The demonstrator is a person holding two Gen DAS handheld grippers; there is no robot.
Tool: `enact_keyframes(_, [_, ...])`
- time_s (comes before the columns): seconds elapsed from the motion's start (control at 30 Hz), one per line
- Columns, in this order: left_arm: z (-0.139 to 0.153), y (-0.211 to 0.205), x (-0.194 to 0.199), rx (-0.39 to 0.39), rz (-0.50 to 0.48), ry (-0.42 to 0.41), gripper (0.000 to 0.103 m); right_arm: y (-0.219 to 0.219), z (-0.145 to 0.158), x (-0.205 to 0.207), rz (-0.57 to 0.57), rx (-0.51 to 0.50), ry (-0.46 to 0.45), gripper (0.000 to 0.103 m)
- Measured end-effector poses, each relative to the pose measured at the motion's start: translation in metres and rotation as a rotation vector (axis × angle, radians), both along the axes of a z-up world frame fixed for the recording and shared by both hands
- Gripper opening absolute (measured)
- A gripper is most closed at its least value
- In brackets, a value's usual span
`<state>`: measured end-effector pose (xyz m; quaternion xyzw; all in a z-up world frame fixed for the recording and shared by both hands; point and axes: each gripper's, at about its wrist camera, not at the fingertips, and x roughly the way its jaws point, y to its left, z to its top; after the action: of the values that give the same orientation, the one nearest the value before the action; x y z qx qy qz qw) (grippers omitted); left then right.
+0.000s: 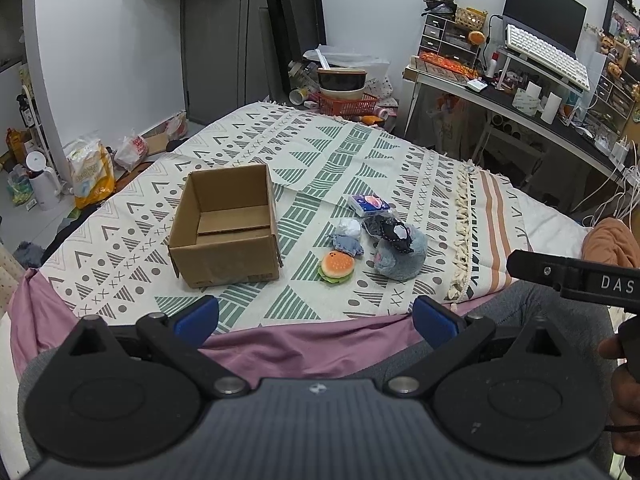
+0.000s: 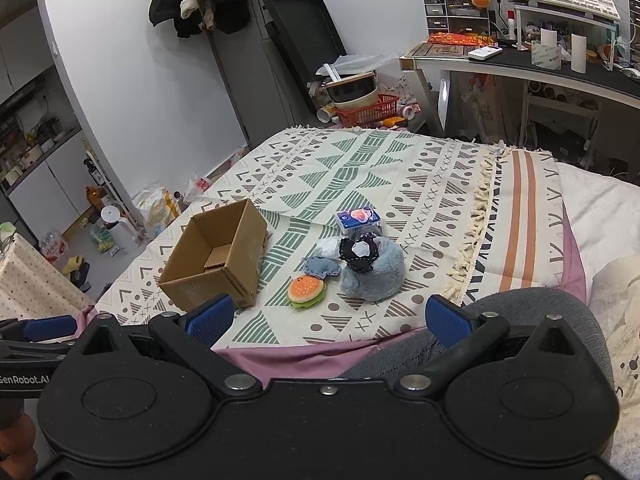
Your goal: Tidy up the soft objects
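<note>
Left tongs (image 1: 316,320): spread wide, holding nothing, hanging over the near edge of the bed, well short of the toys.
Right tongs (image 2: 328,318): also wide and bare, beside my left ones, facing the same pile.
Bed (image 1: 360,152): covered with a patterned blanket; everything for this job sits on it.
Box (image 1: 226,226): plain cardboard, top open, nothing visible inside, left of the toys and apart from them.
Burger toy (image 1: 337,267): nearest me, lying flat just right of the box; I judge it squashy and very light, best pinched across the bun edges.
Denim piece (image 1: 346,245): small blue fabric scrap just behind the burger; limp, so I'd take a bunched fold.
White ball (image 1: 349,227): crumpled, soft-looking, just behind the denim.
Grey plush (image 1: 402,258): biggest item, rounded, right of the burger; it should compress, so I'd grip deep into a side.
Dark lacy piece (image 1: 394,236): draped on top of the plush; likely to slide off if I lift the plush first.
Tissue pack (image 1: 368,204): farthest back; slick wrapper, may slip.
Progress: nothing boxed yet, by my reading.
</note>
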<state>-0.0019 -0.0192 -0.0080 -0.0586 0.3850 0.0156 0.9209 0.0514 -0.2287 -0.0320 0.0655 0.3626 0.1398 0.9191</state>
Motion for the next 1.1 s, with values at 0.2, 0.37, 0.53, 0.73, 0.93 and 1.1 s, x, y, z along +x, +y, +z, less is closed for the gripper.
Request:
enact_keyframes(0.2, [0.005,-0.001,0.001,0.002,-0.003,-0.005,0.102,0.000,0.002,0.000,-0.001,0.000,-0.002,0.103])
enact_keyframes(0.37, [0.007,-0.001,0.001,0.004,-0.004,-0.007,0.102,0.000,0.003,0.000,0.001,0.001,-0.005,0.103])
enact_keyframes(0.53, [0.007,-0.001,0.001,0.005,-0.004,-0.007,0.102,-0.001,0.005,0.000,0.001,0.001,-0.008,0.103])
enact_keyframes(0.73, [0.009,-0.001,0.001,0.006,-0.005,-0.010,0.102,-0.001,0.004,-0.001,0.000,0.003,-0.008,0.103])
enact_keyframes(0.93, [0.011,0.000,0.004,0.006,-0.003,-0.001,0.102,0.001,0.004,0.000,0.001,0.001,-0.001,0.103])
enact_keyframes(1.1, [0.007,-0.003,0.005,0.015,-0.001,0.000,0.102,0.001,0.003,0.003,-0.001,0.004,-0.005,0.103])
